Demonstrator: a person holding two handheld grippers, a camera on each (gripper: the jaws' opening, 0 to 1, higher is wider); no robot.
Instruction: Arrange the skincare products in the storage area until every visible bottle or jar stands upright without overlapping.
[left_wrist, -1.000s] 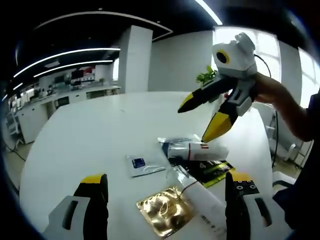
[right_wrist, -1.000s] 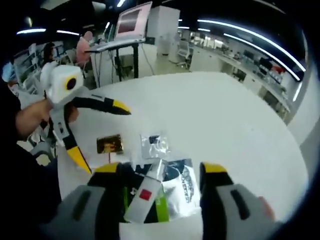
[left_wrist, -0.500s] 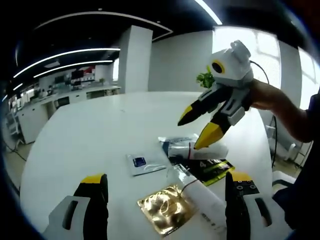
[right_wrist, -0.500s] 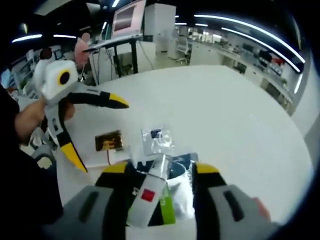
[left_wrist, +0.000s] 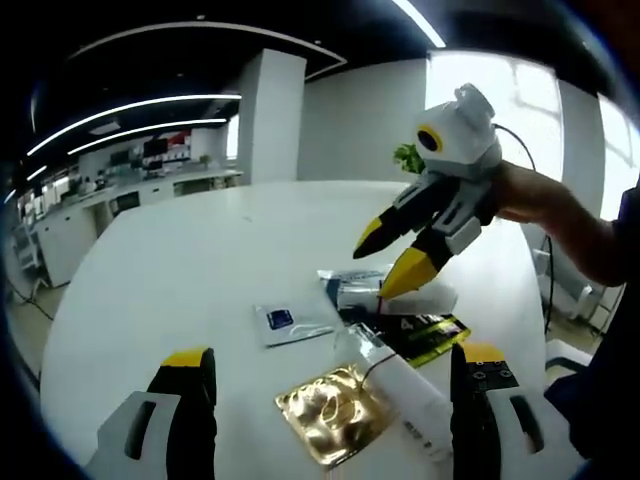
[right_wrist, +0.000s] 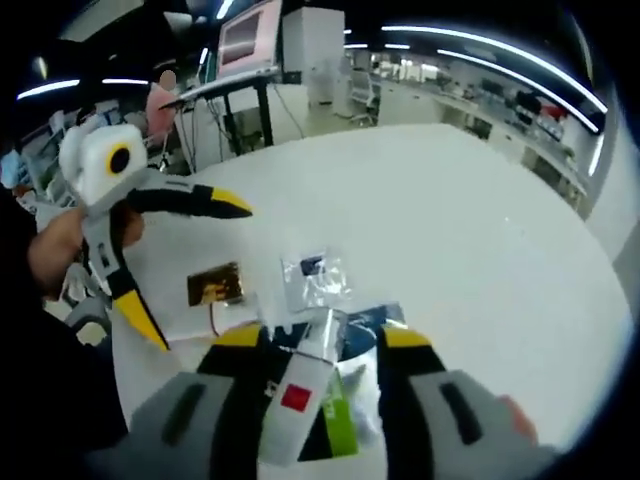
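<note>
The products lay flat in a loose cluster on the white table (left_wrist: 150, 280), none upright, so we judged the arranging barely begun. The right gripper (right_wrist: 312, 338) had its jaws spread on either side of a white tube (right_wrist: 300, 385) with a red label; we could not tell whether they touched it, and it remained lying. The left gripper (left_wrist: 330, 360) was released, jaws wide above a gold sachet (left_wrist: 335, 412) and a second white tube (left_wrist: 405, 395). A clear sachet (left_wrist: 285, 322) and dark packets (left_wrist: 425, 330) lay just beside.
</note>
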